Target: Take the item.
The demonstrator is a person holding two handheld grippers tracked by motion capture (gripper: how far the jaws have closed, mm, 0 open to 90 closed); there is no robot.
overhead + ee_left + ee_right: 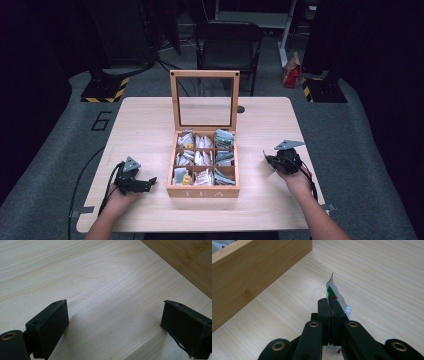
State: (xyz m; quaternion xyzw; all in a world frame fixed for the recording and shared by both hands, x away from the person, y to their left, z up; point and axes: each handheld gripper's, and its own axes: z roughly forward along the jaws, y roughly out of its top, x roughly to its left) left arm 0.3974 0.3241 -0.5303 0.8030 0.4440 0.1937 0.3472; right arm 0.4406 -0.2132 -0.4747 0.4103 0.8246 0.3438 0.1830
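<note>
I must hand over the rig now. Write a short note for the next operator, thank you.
Right gripper: shut on a tea packet, low over the table, right of the tea box.
Left gripper: open, holding nothing, left of the box.
Done: box lid up, one packet out.
Left: probably set the packet down; the other packets sit in the compartments.

The tabletop is pale wood with a fine, wavy grain. The tea box is a warmer honey-brown wood, with "TEA" in pale letters on its front and a lid framed in the same brown. The sachets inside are mostly white and silvery, a few with yellow or teal-green patches. Both the left claw and the right claw are matt black; the right one's joints carry brass-coloured rivets. The sachet is silver-white with a green and red print.
</note>
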